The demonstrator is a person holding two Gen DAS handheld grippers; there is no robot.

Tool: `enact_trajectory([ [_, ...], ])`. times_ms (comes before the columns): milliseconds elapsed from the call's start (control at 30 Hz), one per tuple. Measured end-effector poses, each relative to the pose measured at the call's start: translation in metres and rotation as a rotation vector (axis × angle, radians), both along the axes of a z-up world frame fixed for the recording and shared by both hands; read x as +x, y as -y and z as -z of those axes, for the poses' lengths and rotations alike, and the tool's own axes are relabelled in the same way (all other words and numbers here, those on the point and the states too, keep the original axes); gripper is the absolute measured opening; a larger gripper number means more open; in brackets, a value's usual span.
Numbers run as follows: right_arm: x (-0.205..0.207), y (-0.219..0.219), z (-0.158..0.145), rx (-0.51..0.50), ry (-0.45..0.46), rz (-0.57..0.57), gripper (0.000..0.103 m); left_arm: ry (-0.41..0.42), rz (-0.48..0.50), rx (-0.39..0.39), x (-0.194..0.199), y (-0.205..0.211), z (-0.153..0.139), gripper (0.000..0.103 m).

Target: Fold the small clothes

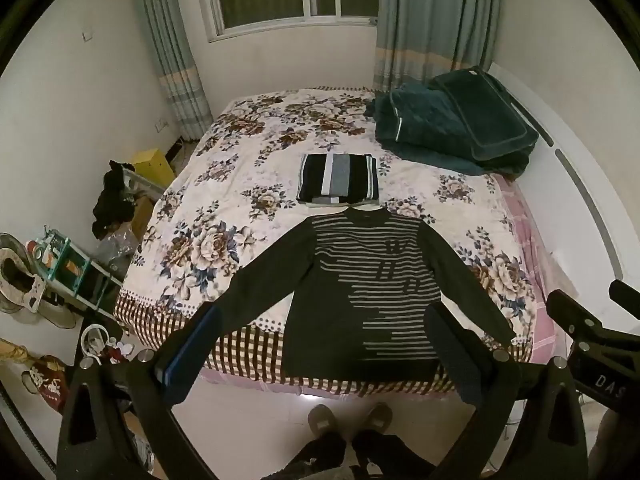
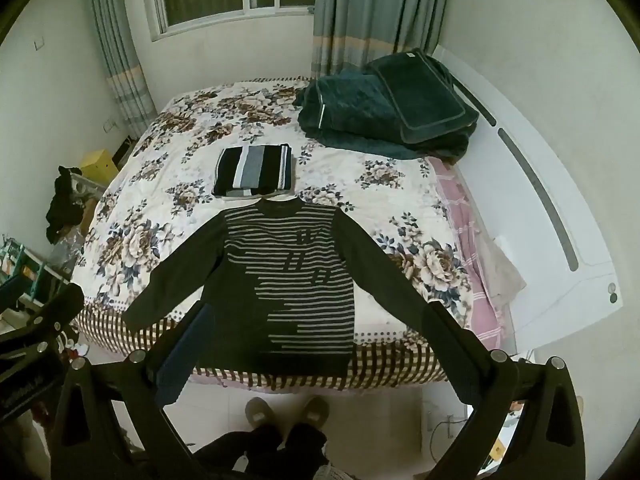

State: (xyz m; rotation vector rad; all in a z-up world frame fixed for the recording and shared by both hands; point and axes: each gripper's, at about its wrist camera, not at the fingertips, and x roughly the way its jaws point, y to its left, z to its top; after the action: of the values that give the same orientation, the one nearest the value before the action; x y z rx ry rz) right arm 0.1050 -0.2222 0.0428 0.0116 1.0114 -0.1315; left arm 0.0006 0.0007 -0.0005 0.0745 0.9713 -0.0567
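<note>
A dark long-sleeved sweater with grey stripes point(image 1: 360, 280) lies flat, sleeves spread, on the near end of the floral bed point(image 1: 224, 216); it also shows in the right wrist view point(image 2: 288, 280). A folded black, white and grey striped garment point(image 1: 338, 178) lies just beyond its collar, also seen in the right wrist view point(image 2: 254, 176). My left gripper point(image 1: 324, 340) is open and empty, held above the sweater's hem. My right gripper point(image 2: 316, 340) is open and empty, likewise above the hem. The right gripper's body shows at the right edge of the left view point(image 1: 592, 340).
A dark teal blanket and cushion point(image 1: 452, 128) are piled at the bed's far right. A white headboard point(image 2: 540, 200) runs along the right. Cluttered shelves, a yellow box point(image 1: 154, 166) and shoes stand left of the bed. The person's slippered feet point(image 1: 348, 418) stand at the bed's foot.
</note>
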Motion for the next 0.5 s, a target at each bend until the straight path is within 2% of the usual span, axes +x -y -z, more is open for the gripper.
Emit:
enact_trajectory([
  [500,0.0075,0.0053,-0.006,-0.015,0.008,-0.001,0.103,0.011,0.005,-0.012,0.0002,0.0037,0.0008,0.103],
])
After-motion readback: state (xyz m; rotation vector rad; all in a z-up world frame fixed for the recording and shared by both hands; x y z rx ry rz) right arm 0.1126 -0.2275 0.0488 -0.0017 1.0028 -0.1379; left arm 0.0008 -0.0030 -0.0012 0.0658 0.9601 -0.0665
